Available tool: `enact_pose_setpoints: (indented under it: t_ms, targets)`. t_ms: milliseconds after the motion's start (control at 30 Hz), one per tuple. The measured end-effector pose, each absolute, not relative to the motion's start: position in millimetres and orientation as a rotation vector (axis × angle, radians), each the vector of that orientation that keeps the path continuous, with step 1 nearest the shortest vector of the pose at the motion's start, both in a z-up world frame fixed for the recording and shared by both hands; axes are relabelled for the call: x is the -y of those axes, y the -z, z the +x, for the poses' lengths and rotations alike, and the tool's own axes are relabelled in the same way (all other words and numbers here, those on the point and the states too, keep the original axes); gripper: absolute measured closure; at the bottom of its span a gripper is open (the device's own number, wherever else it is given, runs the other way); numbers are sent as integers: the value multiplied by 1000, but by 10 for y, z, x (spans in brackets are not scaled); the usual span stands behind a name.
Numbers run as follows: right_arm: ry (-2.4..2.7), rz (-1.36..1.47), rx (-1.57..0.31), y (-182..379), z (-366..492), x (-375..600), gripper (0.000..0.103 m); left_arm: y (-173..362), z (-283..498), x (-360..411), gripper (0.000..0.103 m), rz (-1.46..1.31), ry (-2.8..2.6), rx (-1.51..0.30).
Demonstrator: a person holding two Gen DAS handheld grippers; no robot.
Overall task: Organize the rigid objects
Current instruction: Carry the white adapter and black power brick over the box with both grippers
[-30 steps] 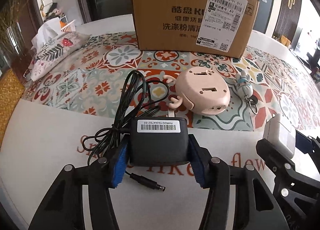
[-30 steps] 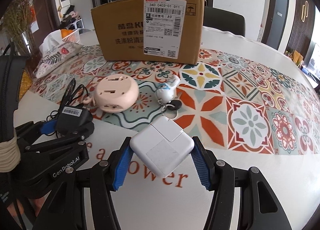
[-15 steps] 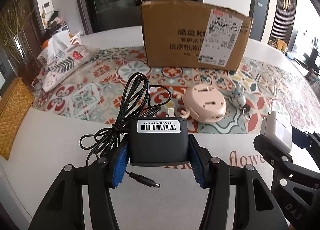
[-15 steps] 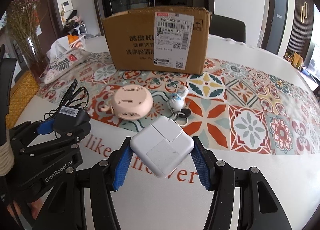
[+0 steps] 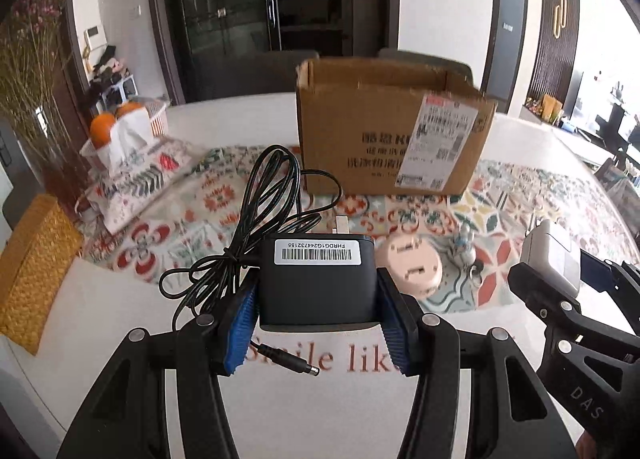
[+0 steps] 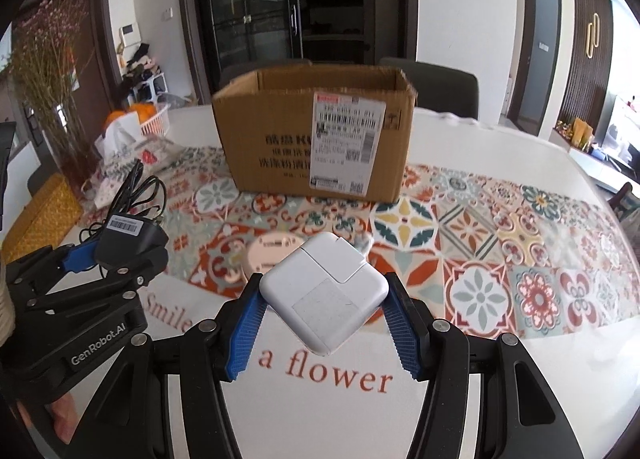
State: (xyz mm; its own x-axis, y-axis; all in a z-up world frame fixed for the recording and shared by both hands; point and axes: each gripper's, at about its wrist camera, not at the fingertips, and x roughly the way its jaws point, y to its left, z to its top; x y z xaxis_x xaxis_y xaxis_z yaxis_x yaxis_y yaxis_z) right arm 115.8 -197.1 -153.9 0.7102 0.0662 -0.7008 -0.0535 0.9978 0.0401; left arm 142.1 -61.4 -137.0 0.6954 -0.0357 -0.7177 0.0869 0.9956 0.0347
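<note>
Here, on the left, the left gripper (image 5: 318,317) has its jaws clamped on a black adapter (image 5: 318,283) held above the tabletop (image 5: 120,311), its cable (image 5: 256,219) trailing in loops and the plug (image 5: 290,360) dangling free. A pink round object (image 5: 412,267) lies on the patterned cloth (image 6: 500,227), before the open cardboard box (image 6: 316,139). Rightward, the right gripper (image 6: 324,329) grips a white charger (image 6: 324,295) by two opposite corners.

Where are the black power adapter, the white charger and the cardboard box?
black power adapter (image 5: 318,291), left wrist view, on its dark top face.
white charger (image 6: 324,291), right wrist view, on its white top face.
cardboard box (image 6: 272,147), right wrist view, on its printed front wall.
</note>
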Motion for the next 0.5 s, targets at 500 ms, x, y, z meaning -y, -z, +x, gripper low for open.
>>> enact_pose_setpoints:
  t_ms: [500]
  targets:
    - [-22, 0, -660, 938, 1297, 1856, 45, 835, 1656, 515, 48, 50, 150, -709]
